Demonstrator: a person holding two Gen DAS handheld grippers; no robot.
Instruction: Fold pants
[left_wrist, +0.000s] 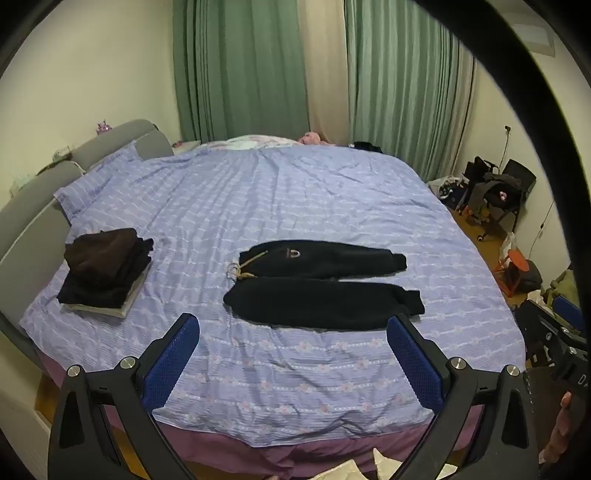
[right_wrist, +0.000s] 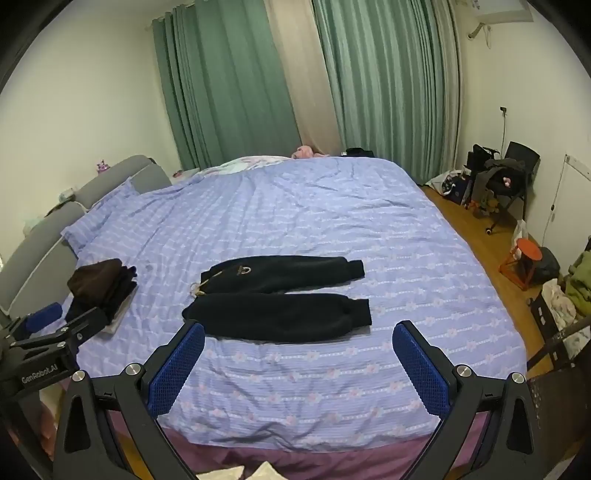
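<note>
We see black pants (left_wrist: 321, 286) lying flat on the bed (left_wrist: 295, 206), near its front edge and about in the middle. Both legs point to the right, side by side, and a tan string (left_wrist: 242, 271) hangs at the waist on the left. A pile of folded dark clothes (left_wrist: 107, 269) sits near the left edge of the bed, well apart from the pants. Our left tongs (left_wrist: 291, 350) are spread wide and hold nothing; they hang over the front edge of the bed, close to the pants but not touching. Our right tongs (right_wrist: 299, 356) are spread wide too, with nothing in them. Green curtains (right_wrist: 221, 85) hang behind the bed.
</note>
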